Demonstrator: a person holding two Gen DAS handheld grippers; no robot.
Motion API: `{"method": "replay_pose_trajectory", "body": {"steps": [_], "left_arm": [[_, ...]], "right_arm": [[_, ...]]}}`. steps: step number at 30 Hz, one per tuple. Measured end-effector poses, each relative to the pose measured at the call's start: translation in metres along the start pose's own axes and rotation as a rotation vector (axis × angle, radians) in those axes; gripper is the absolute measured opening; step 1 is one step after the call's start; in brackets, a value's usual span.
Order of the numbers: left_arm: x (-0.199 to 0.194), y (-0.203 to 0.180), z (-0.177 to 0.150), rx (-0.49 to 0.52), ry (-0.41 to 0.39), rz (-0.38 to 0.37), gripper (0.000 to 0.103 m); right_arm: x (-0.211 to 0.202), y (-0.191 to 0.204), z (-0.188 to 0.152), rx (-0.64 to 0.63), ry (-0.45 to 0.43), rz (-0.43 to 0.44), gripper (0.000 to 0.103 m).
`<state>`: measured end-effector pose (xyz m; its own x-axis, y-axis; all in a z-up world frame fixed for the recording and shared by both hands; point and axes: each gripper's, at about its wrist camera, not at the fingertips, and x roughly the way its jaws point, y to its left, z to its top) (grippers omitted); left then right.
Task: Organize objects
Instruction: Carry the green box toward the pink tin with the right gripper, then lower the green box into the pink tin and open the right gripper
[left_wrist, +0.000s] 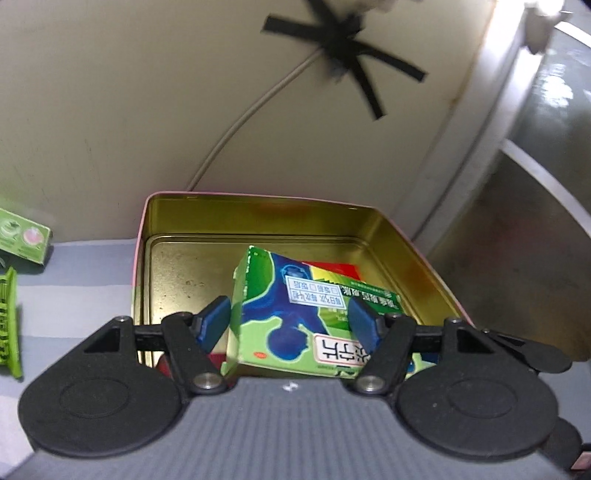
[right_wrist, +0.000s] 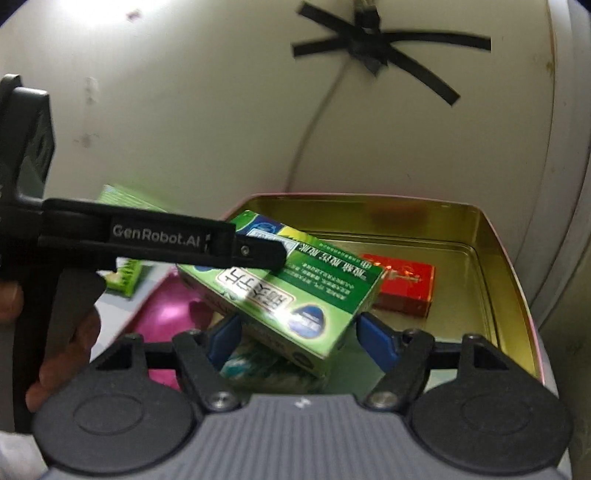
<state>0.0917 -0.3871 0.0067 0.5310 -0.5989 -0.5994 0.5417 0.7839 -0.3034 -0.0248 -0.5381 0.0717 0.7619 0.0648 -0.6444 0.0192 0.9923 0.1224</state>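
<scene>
Over the tin (left_wrist: 424, 254), the left gripper (left_wrist: 290, 325) seems to clamp the green box (left_wrist: 295, 317); the right gripper (right_wrist: 301, 339) is spread wide beside it.

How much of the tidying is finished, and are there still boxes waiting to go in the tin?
Done: a red box already lies in the gold tin.
In hand: the green medicine box sits tilted over the tin between the left gripper pads; whether they still pinch it is unclear. The right gripper is open beside it.
Left: two more green packets lie outside on the striped cloth.
</scene>
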Motion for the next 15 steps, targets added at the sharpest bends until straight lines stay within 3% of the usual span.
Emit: {"method": "replay_pose_trajectory", "body": {"steps": [3, 7, 10, 15], "left_arm": [[0.011, 0.006, 0.002, -0.025, -0.014, 0.03, 0.075], [0.011, 0.013, -0.003, -0.067, 0.0, 0.028, 0.075], [-0.002, 0.007, -0.008, -0.033, -0.02, 0.028, 0.075], [-0.046, -0.01, -0.031, 0.04, -0.069, -0.035, 0.075]], "right_arm": [[0.01, -0.003, 0.003, -0.002, -0.001, -0.059, 0.073], [0.0, -0.005, -0.008, 0.013, -0.054, -0.072, 0.073], [-0.015, -0.003, -0.02, 0.009, -0.096, -0.083, 0.073], [-0.057, 0.011, -0.052, 0.035, -0.204, -0.074, 0.073]]}}
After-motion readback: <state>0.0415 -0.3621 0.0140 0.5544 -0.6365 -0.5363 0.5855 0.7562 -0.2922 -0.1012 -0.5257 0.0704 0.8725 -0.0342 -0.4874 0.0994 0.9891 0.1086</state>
